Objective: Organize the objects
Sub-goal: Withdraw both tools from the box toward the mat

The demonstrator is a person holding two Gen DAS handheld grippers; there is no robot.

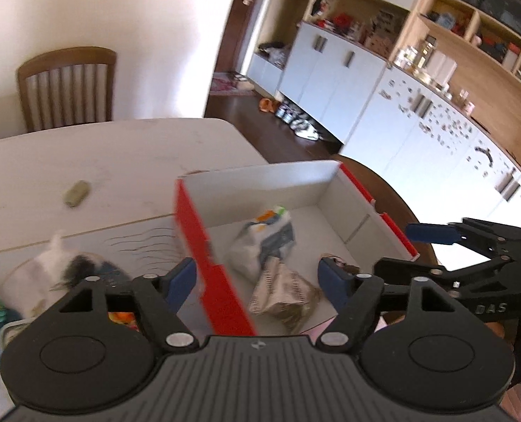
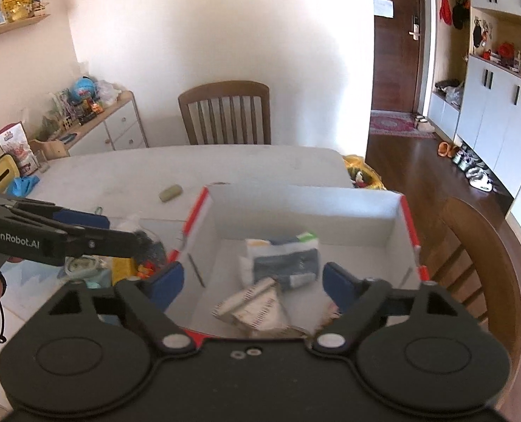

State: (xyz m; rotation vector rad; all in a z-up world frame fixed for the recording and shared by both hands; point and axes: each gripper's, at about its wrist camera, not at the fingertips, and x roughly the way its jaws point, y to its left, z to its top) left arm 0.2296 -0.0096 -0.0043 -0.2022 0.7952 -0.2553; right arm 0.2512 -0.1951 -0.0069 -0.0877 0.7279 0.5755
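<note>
A red-and-white cardboard box [image 2: 394, 221] is seen on the table [image 2: 225, 165], open at the top, filling the centre of both wrist views. 2 soft packets lie on its floor: a white and dark-blue packet [image 2: 281, 256] toward 12 o'clock, and a crumpled printed paper packet [image 2: 256, 311] toward 6 o'clock, the 2 touching or overlapping. Something small and brown sits at the box's near right corner, too blurred to name.

Outside the box, at about 9 o'clock in the left wrist view, a heap of loose things is seen: a white plastic bag [image 1: 45, 274] with dark contents, and orange and green items partly hidden behind the gripper body. A small olive-green block [image 1: 76, 193] lies alone on the table at 11 o'clock, well apart from the rest.

The left gripper [image 1: 256, 279] is held with its jaws spread, straddling the red left wall of the box, nothing between the pads. The right gripper [image 2: 253, 281] is likewise spread wide above the box interior, holding nothing.

The remaining items are judged light and yielding. The bag would likely crumple and slide under a pinch, so a hold on its gathered neck or a bunched fold is suggested. The olive block looks firmer and could be taken across its short sides. The box walls appear thin and may flex if pushed.
</note>
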